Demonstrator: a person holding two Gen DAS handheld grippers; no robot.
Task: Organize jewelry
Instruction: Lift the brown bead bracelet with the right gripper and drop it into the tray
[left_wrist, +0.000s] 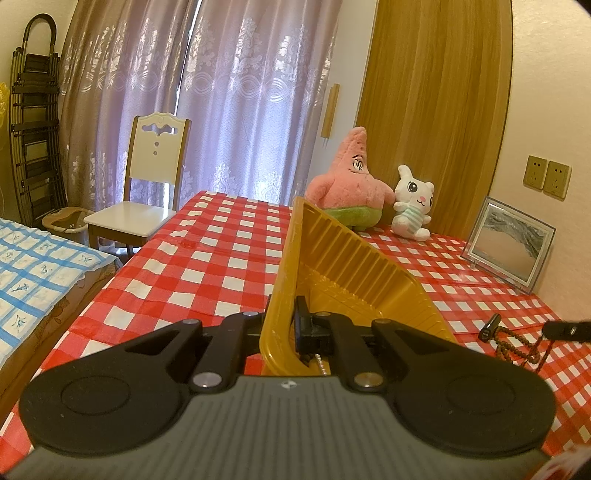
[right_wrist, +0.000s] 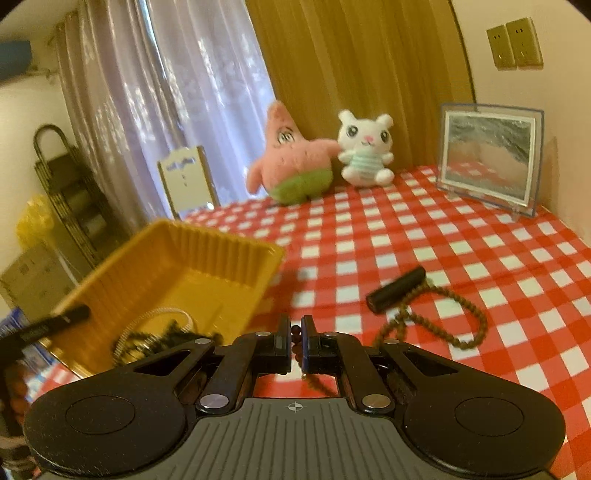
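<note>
- The left gripper (left_wrist: 286, 325), at the lower centre of the left wrist view, is clamped on the near wall of a yellow ribbed tray (left_wrist: 343, 258); the wall passes between its jaws and the tray rises tilted toward the middle of the frame.
- Seen from the right wrist view, that tray (right_wrist: 207, 258) sits at the left centre, over the red-and-white checked tablecloth (right_wrist: 461, 258), with one black finger (right_wrist: 62, 319) of the left gripper reaching onto its near rim.
- Inside the tray, at its near end, lie a white bead string (right_wrist: 162, 314) and a dark coiled chain (right_wrist: 155, 338), touching each other.
- The right gripper (right_wrist: 295, 339), low in the centre of its own view, is closed on a dark bead strand (right_wrist: 295, 330); a few dark-red beads show in the narrow gap between the pads, and more hang blurred below them.
- A brown bead bracelet (right_wrist: 461, 325) with a black cylinder (right_wrist: 397, 290) lies on the cloth at the right centre of the same view, near the gripper. Whether the pinched strand belongs to it cannot be told.
- The left wrist view shows that bracelet (left_wrist: 517, 347) at the right edge, beside a fingertip (left_wrist: 565, 329) of the right gripper.
- At the far end of the table stand a pink star plush (right_wrist: 291, 162), a white rabbit plush (right_wrist: 365, 151) touching it, and a framed picture (right_wrist: 487, 158) by the wall.
</note>
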